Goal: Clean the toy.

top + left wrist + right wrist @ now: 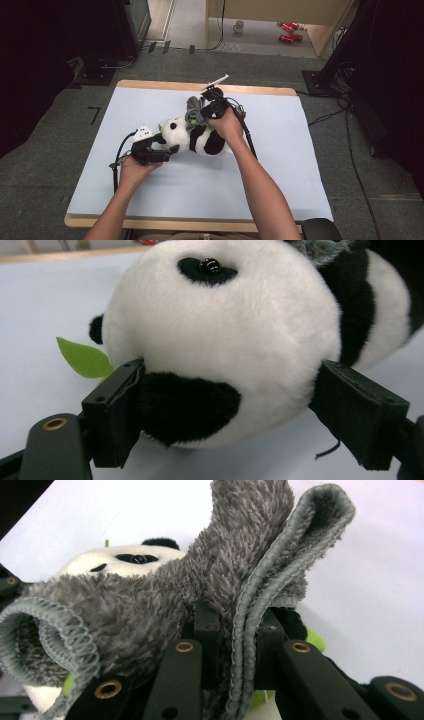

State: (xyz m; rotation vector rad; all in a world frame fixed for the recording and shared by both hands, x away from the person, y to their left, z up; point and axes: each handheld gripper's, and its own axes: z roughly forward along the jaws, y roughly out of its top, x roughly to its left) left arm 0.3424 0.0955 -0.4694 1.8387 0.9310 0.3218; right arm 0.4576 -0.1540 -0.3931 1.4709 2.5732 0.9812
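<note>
A black-and-white plush panda (192,137) lies on its side mid-table, head toward the left. My left gripper (167,145) stands open around the panda's head (225,330). Its left pad (117,410) touches the black ear and the right pad (357,415) sits just off the white fur. A green felt leaf (82,357) pokes out beside the head. My right gripper (197,116), above the panda's back, is shut on a fluffy grey cloth (150,610). The cloth's stitched edge (250,630) runs between the jaws, and the panda's face (125,557) shows behind it.
A pale blue mat (300,165) covers the wooden table (165,222). Cables trail from both grippers across it. Beyond the far edge are floor cables, dark stands (325,70), a mug (239,26) and red cans (290,31).
</note>
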